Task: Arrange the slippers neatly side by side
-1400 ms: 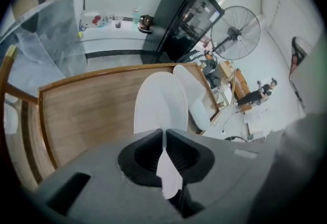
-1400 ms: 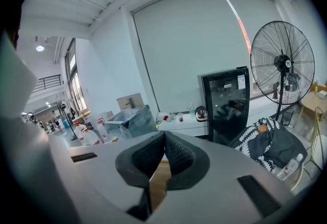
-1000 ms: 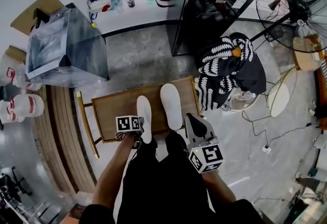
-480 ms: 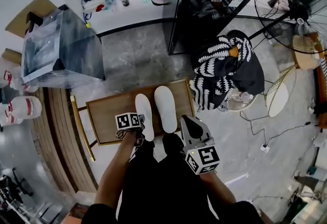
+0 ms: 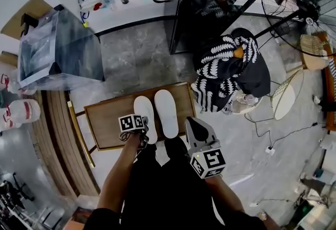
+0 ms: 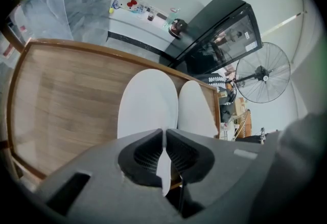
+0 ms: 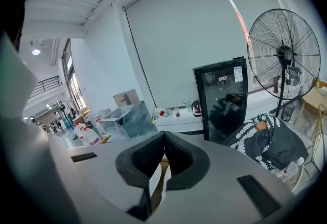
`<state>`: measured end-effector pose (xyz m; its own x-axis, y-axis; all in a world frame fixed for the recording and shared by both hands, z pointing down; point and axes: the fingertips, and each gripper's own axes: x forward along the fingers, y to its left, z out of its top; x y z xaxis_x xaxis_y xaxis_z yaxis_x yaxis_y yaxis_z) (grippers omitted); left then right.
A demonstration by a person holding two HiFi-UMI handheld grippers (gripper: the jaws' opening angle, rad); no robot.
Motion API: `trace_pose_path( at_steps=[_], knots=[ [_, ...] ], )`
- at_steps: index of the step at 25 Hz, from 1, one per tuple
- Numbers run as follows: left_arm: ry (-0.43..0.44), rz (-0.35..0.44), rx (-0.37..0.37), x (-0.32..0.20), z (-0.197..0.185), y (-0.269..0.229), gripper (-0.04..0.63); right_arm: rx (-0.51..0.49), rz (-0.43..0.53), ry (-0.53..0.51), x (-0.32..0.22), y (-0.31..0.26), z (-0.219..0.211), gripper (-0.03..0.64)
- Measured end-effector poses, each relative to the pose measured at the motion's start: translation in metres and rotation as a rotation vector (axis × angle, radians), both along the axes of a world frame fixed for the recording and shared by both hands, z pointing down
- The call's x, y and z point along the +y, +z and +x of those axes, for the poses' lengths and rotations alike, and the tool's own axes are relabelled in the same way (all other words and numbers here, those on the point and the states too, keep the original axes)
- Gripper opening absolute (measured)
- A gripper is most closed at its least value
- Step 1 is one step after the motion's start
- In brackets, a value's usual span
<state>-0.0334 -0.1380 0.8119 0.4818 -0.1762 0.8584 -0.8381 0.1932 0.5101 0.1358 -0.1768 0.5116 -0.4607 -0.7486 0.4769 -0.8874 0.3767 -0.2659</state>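
Pedestal fan (image 5: 302, 6) upper right. Black glass-door cabinet (image 5: 210, 6) beside striped cloth (image 5: 226, 63). Clear plastic box (image 5: 58, 50) left.

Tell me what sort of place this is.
Probably a workshop or lab workroom rather than a home: a large pedestal fan, a black glass-door cabinet and white plastic jugs.

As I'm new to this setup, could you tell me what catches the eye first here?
A white left slipper and right slipper lie side by side on a wooden table, centre frame. The left tongs pinch the left slipper's near edge. A large fan stands upper right.
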Motion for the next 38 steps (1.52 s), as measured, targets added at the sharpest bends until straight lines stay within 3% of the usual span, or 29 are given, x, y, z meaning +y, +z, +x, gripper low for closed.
trace_pose_path(
  at_steps=[16, 21, 31, 38],
  knots=[
    [0.000, -0.036, 0.048, -0.003, 0.010, 0.013, 0.031, 0.007, -0.011, 0.007, -0.006, 0.002, -0.005, 0.012],
    [0.035, -0.022, 0.064, -0.003, 0.014, 0.013, 0.036, 0.011, -0.010, 0.002, -0.006, 0.003, -0.007, 0.012],
    [0.056, -0.011, 0.161, 0.007, 0.017, 0.001, 0.177, 0.020, -0.006, -0.002, -0.002, 0.004, -0.016, 0.012],
    [0.061, 0.025, 0.161, 0.016, -0.001, -0.016, 0.199, 0.020, 0.014, -0.015, 0.000, 0.000, -0.032, 0.012]
  ],
)
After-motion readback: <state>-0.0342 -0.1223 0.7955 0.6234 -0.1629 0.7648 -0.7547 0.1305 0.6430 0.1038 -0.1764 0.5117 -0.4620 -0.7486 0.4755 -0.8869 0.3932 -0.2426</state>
